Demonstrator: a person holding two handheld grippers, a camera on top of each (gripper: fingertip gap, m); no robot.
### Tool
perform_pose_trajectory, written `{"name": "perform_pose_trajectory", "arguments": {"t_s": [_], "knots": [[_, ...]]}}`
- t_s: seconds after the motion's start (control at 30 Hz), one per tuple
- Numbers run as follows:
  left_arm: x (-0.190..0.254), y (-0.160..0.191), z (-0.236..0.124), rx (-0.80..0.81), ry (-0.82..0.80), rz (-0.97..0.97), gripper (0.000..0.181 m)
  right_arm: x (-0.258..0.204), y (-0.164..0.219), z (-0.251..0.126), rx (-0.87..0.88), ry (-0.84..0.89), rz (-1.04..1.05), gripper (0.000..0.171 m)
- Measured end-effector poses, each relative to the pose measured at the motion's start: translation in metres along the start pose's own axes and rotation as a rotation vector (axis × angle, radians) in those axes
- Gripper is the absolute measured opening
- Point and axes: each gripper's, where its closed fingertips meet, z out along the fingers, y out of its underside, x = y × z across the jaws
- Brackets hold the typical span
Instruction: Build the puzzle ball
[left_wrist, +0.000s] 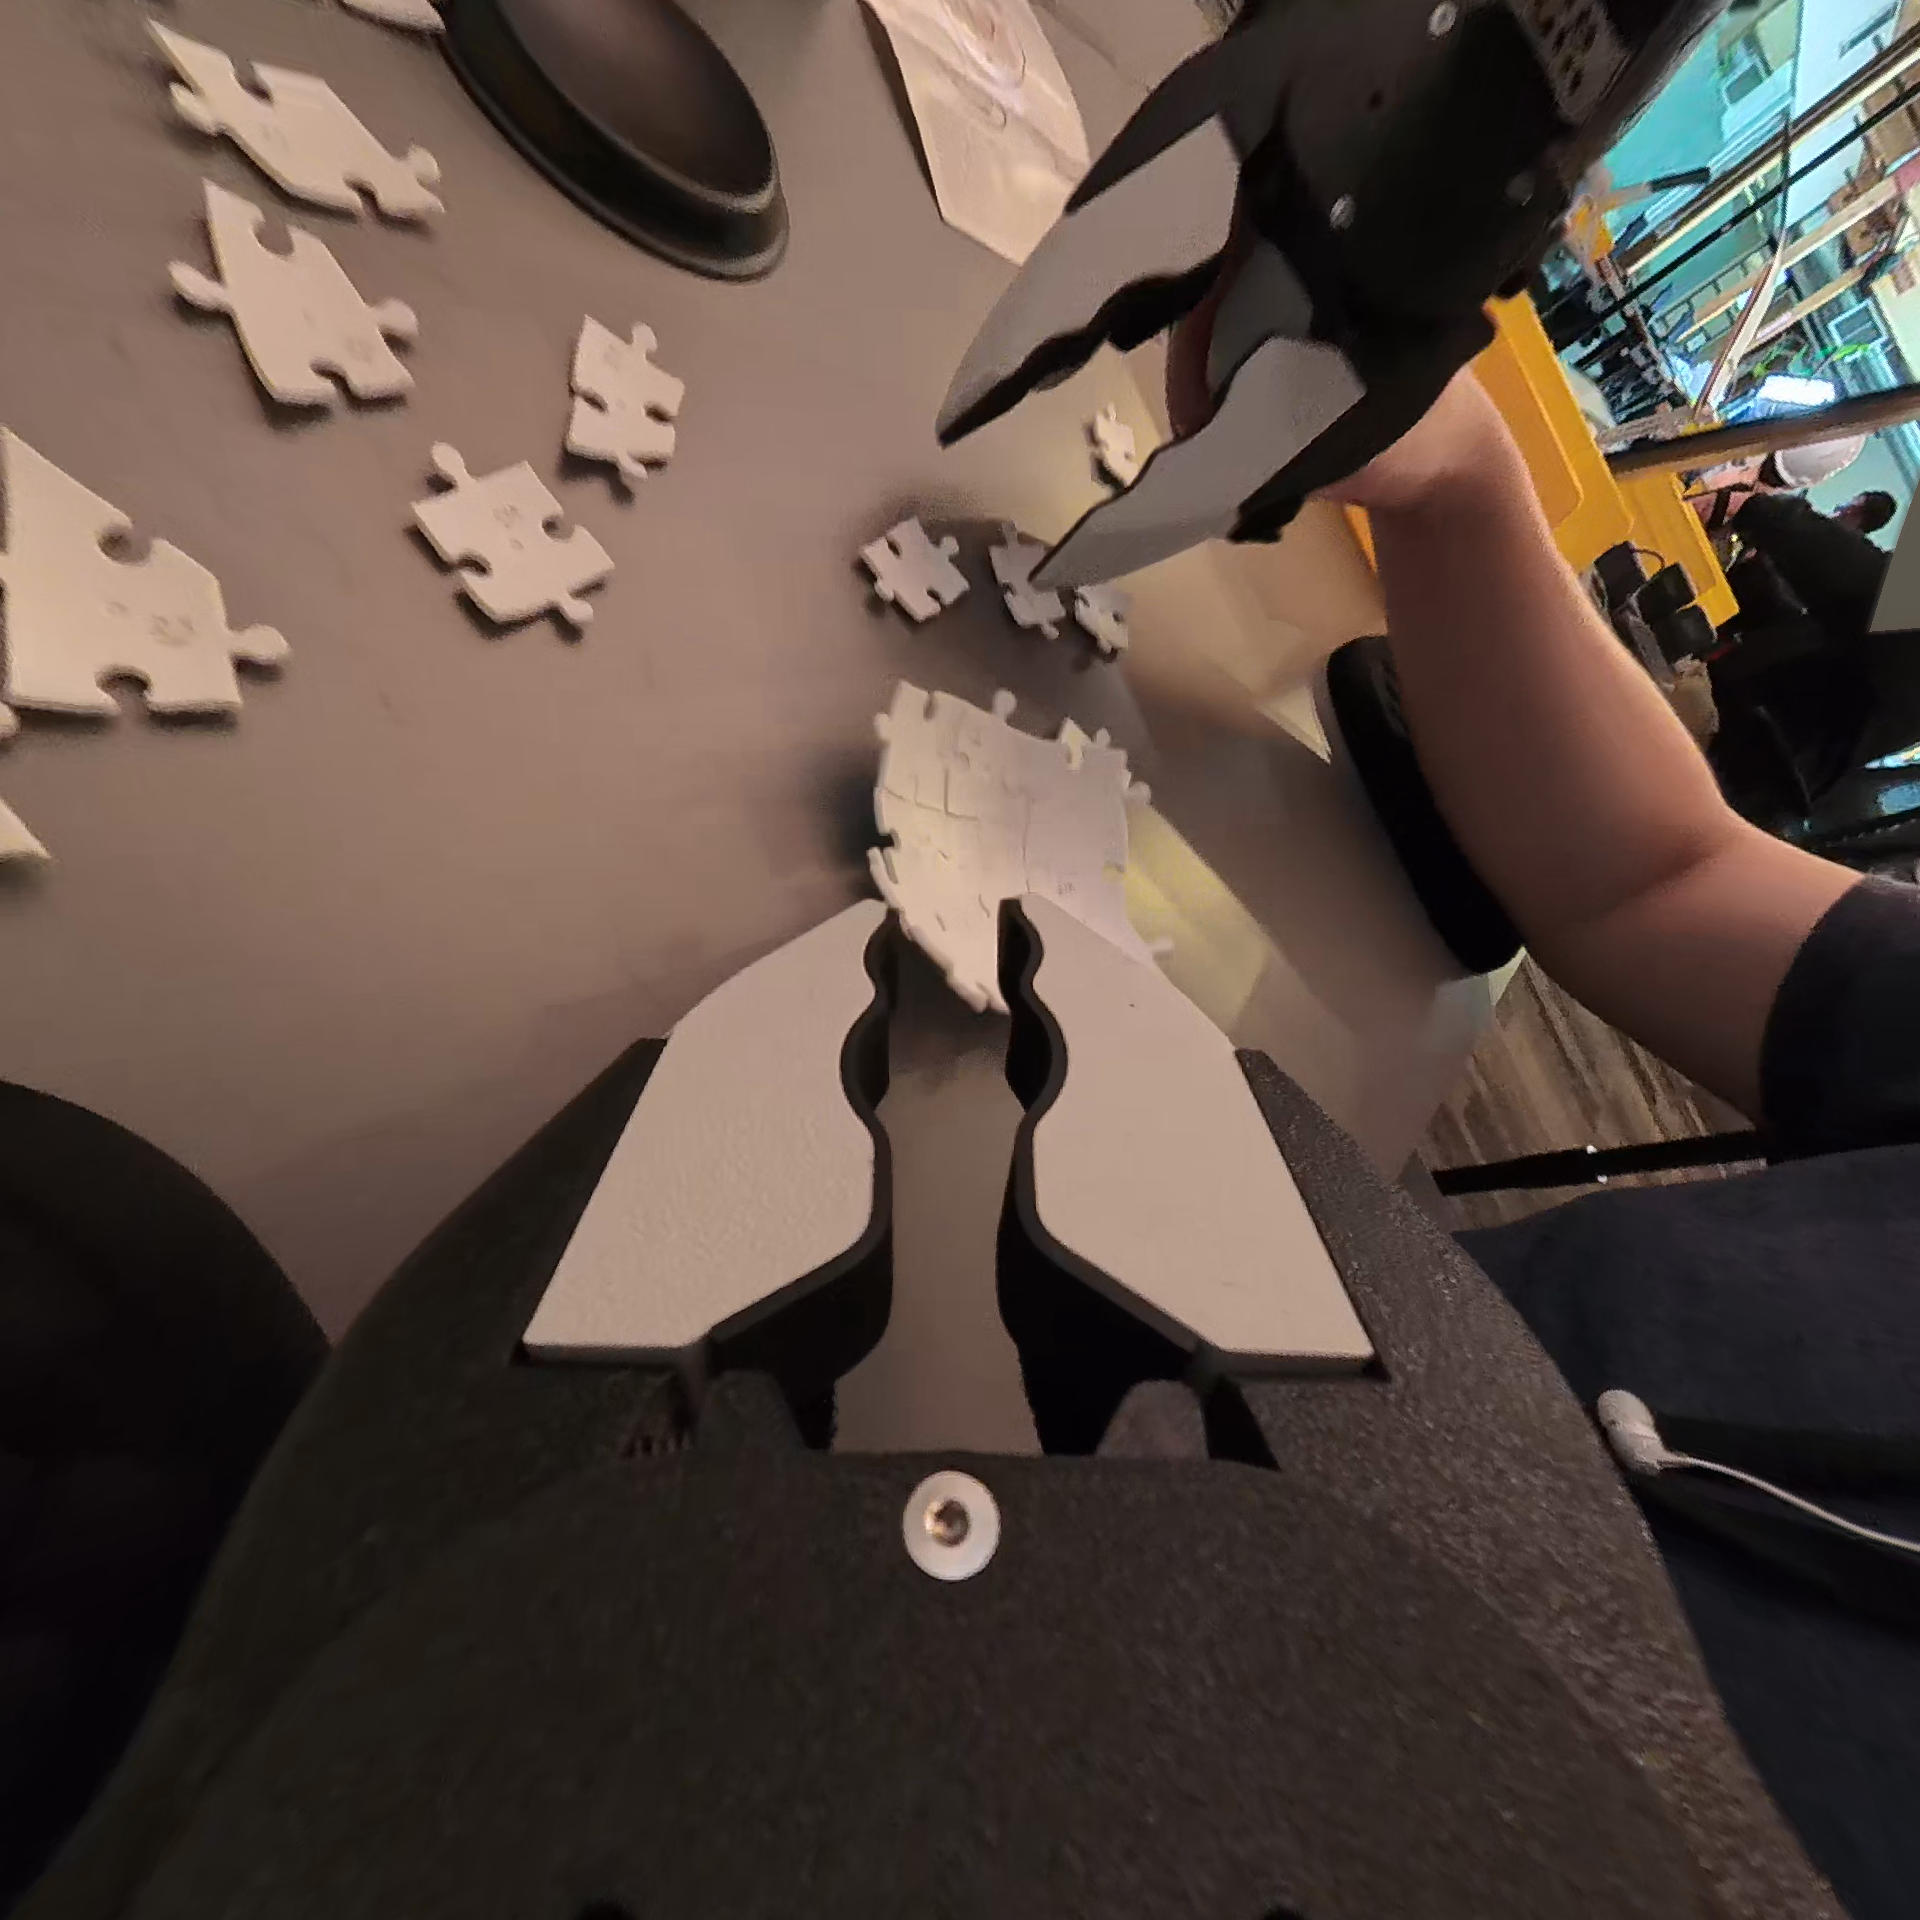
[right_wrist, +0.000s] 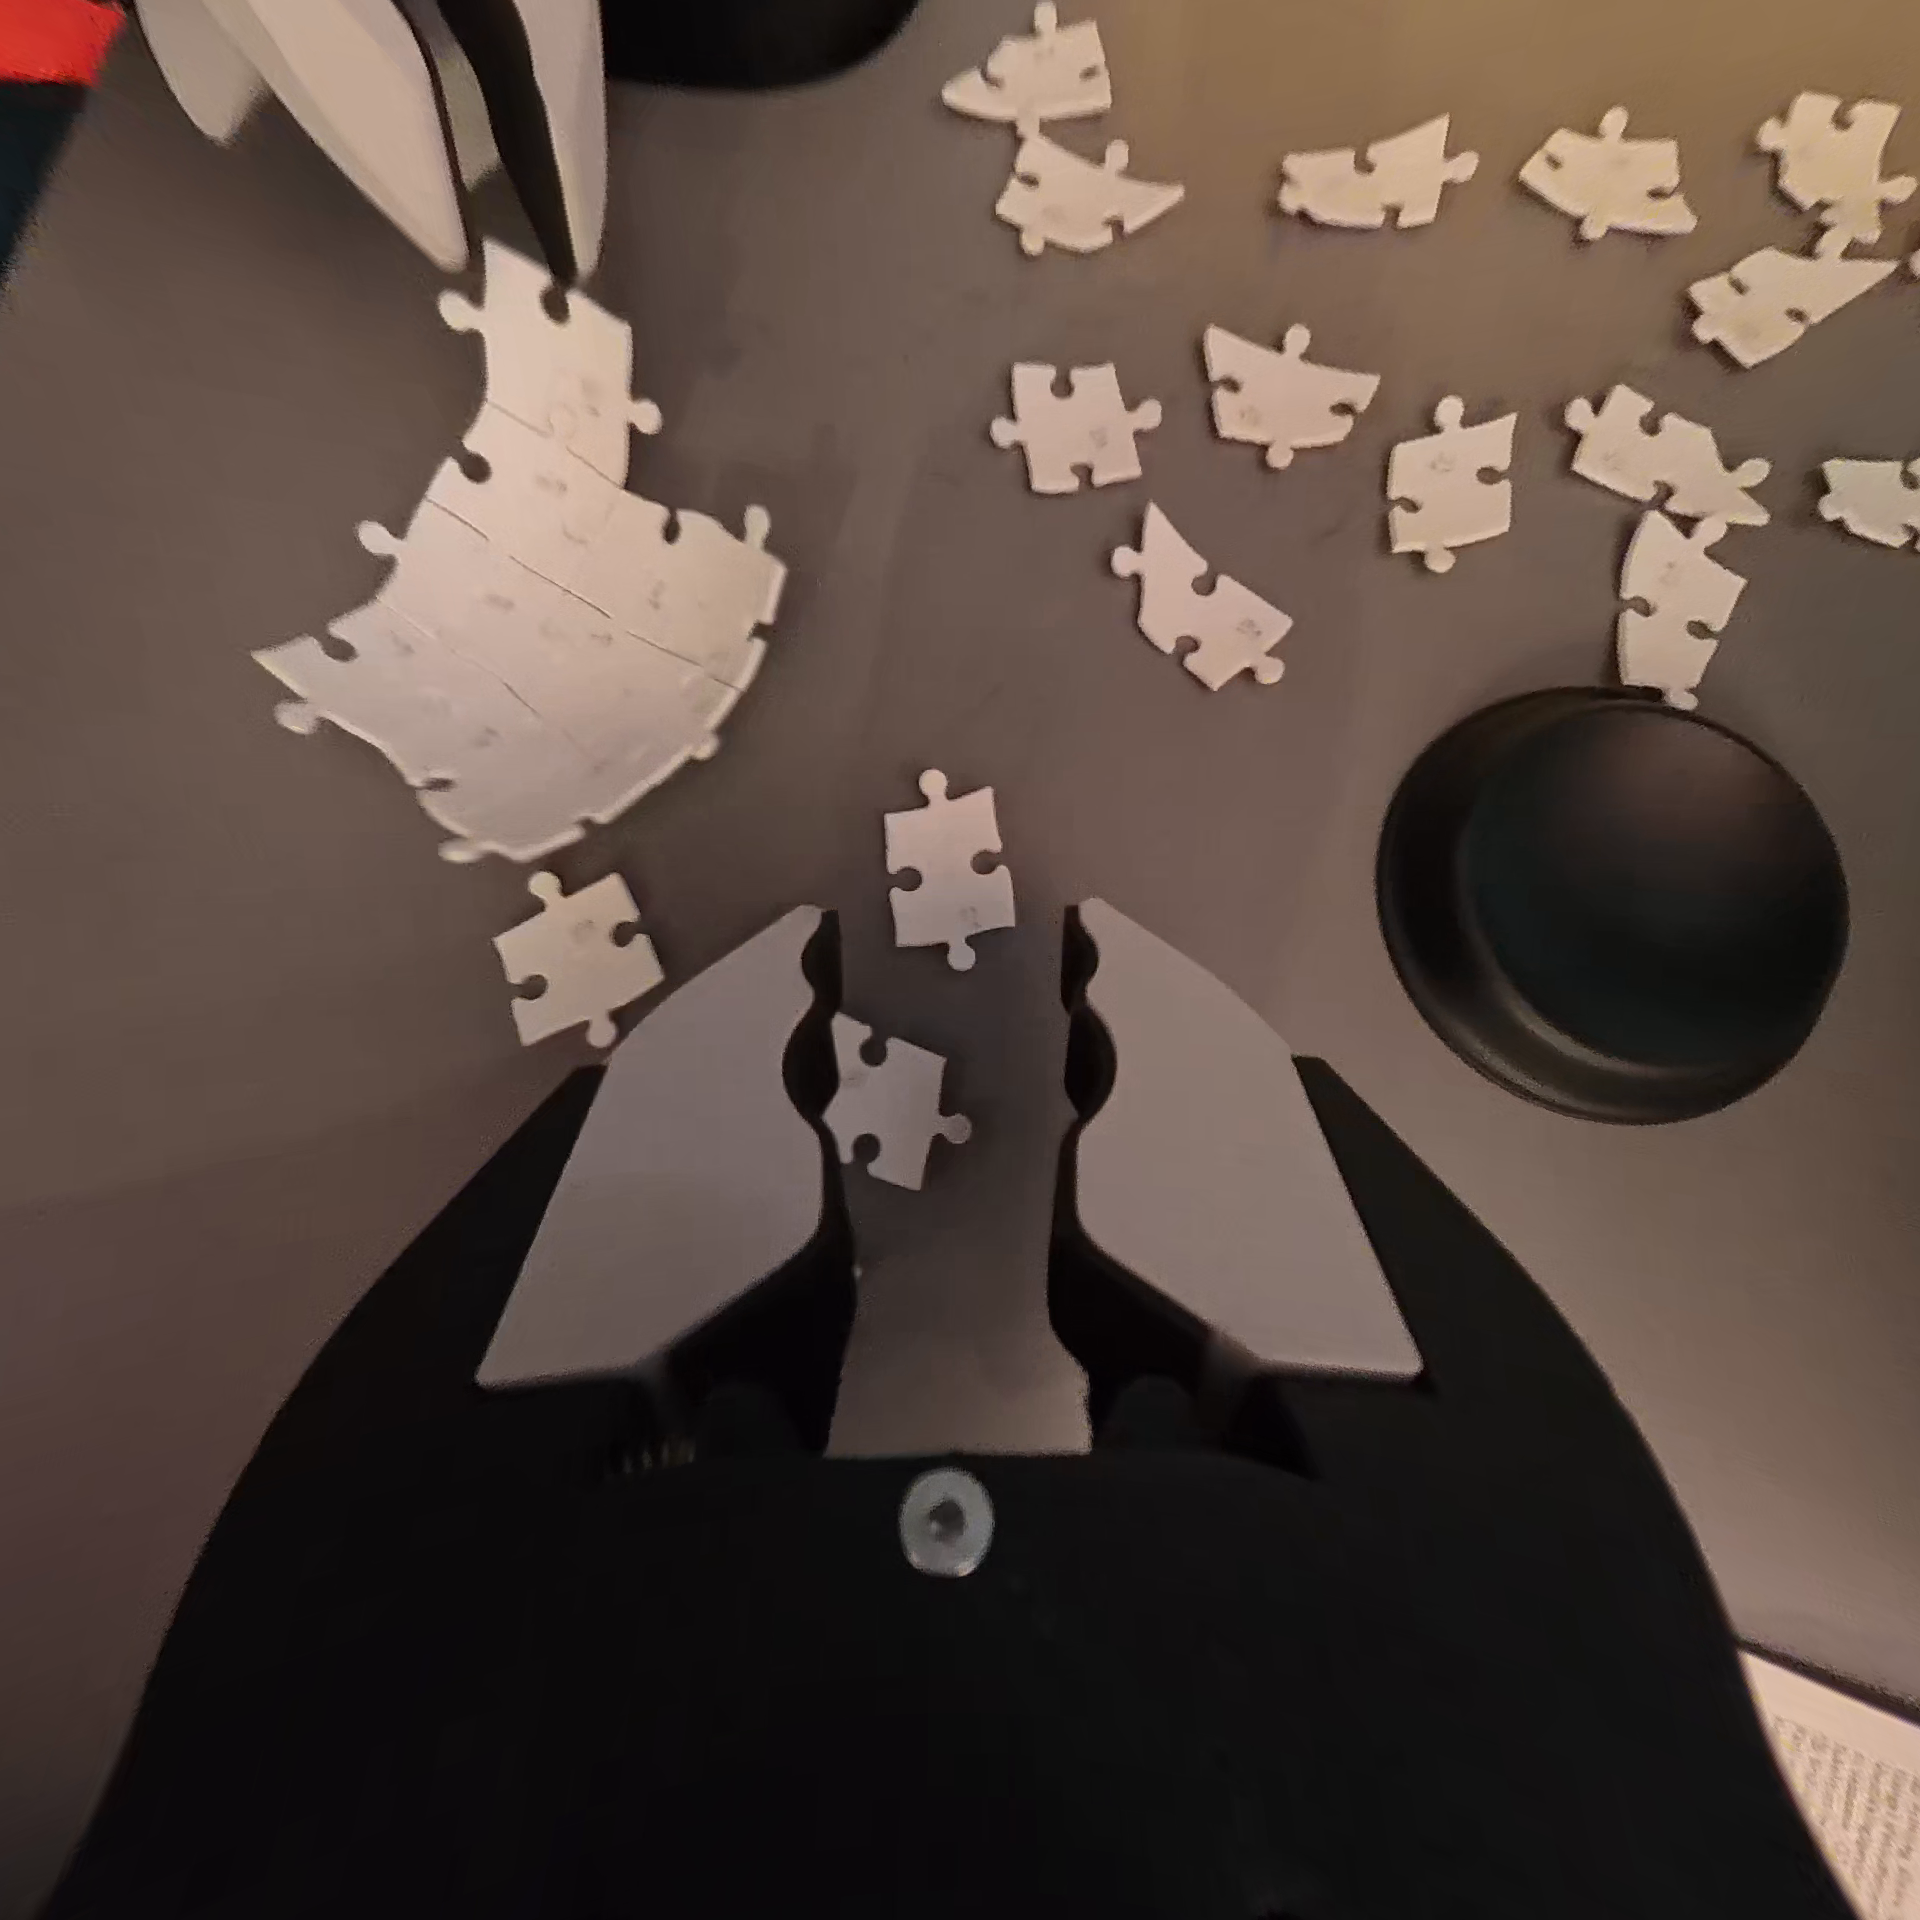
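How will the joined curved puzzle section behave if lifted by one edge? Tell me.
The joined curved puzzle section probably flexes: seams gape between its pieces. It looks thin and light, so it may slip or come apart. The left gripper pinches only its edge.

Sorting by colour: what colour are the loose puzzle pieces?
White loose puzzle pieces, clearest in the right wrist view.

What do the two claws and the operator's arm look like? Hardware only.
Both the left claw and the right claw pair pale grey finger plates with wavy black inner edges on a textured black body with one silver centre screw. Dark navy short sleeve; a white cable lies nearby.
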Motion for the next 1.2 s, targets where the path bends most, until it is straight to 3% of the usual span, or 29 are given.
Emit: {"name": "perform_pose_trajectory", "arguments": {"t_s": [0.27, 0.4, 0.87, 1.03, 1.2], "knots": [[-0.001, -0.011, -0.004, 0.025, -0.011, 0.018, 0.017, 0.000, 0.009, 0.017, -0.059, -0.015, 0.023, 0.038], [-0.004, -0.005, -0.001, 0.018, 0.002, -0.012, 0.017, 0.004, 0.009, 0.019, -0.056, 0.003, 0.028, 0.027], [0.010, 0.020, 0.021, -0.084, 0.056, -0.009, 0.018, 0.009, 0.009, 0.013, -0.043, 0.085, 0.022, 0.026], [0.010, 0.007, 0.012, -0.031, 0.048, -0.007, 0.018, 0.009, -0.006, 0.000, 0.033, 0.153, -0.009, 0.026], [0.020, -0.024, 0.008, 0.073, 0.050, 0.012, 0.021, 0.000, -0.049, -0.023, 0.188, 0.288, -0.105, 0.026]]}}
